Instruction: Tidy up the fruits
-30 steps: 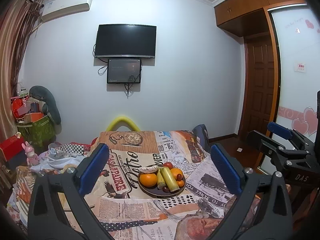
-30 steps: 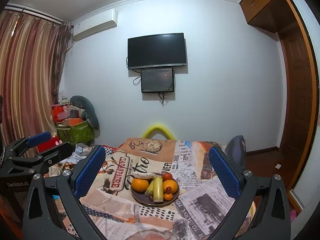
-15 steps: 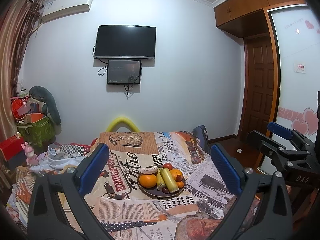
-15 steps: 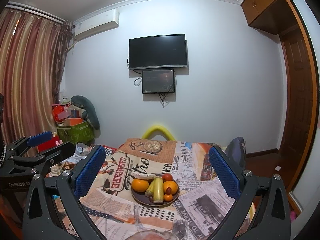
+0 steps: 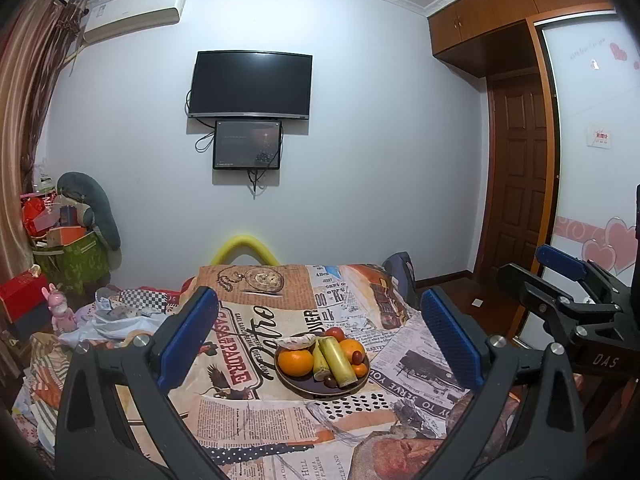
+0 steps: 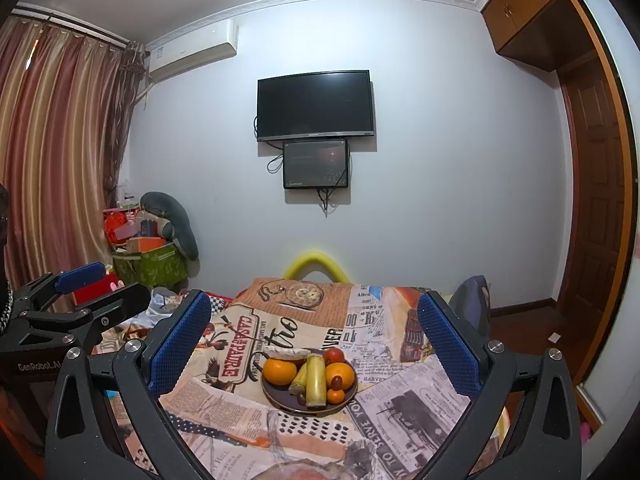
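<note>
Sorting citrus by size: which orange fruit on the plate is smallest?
The small orange one at the plate's front edge, right of the yellow-green cylinder.

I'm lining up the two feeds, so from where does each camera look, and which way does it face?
Left wrist: sits on the left gripper, facing the fruit plate and wall TV; its open blue fingers show, with the right gripper alongside.
Right wrist: sits on the right gripper, facing the same plate; the left gripper shows alongside.
Shared: plate, tablecloth, TV.
</note>
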